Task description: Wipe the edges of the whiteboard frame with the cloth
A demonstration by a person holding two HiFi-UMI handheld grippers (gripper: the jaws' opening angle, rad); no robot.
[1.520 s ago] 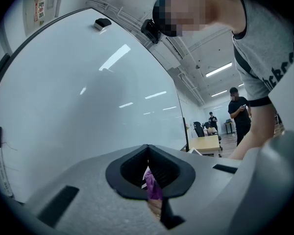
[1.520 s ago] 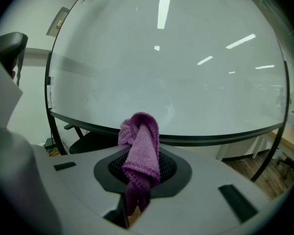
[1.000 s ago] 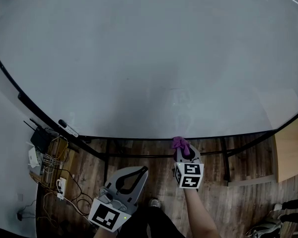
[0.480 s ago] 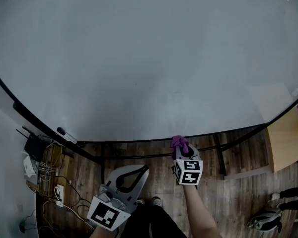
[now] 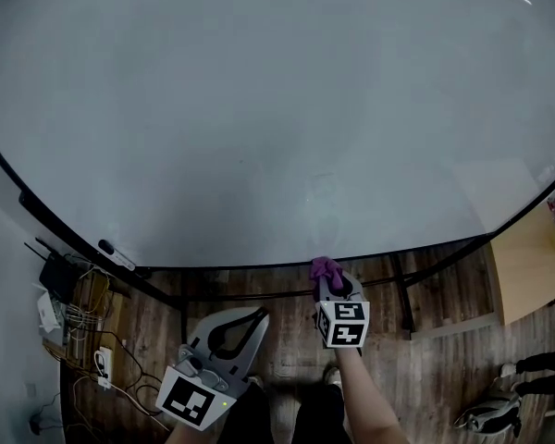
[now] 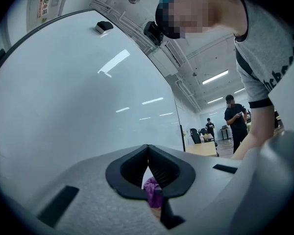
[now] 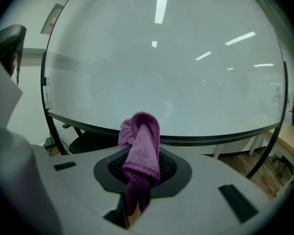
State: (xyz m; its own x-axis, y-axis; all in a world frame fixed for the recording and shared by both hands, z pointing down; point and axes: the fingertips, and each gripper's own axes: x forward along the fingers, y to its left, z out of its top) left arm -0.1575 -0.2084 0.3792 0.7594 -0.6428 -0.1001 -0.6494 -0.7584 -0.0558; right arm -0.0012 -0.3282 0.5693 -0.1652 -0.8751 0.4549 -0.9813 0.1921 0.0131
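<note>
Wood floor (image 5: 287,289) beneath a big whiteboard (image 5: 259,109), with two hand-held grippers in front of it.

Nearest, the left gripper (image 5: 259,318) sits low, away from the board, its jaws closed on nothing. Slightly ahead, the right gripper (image 5: 333,285) has its jaws clamped on a purple cloth (image 5: 326,268). The cloth is a folded strip, its long axis running along the jaws. Its looped end points at the black frame (image 5: 259,268) along the board's bottom edge and lies close to it; contact cannot be judged.
</note>
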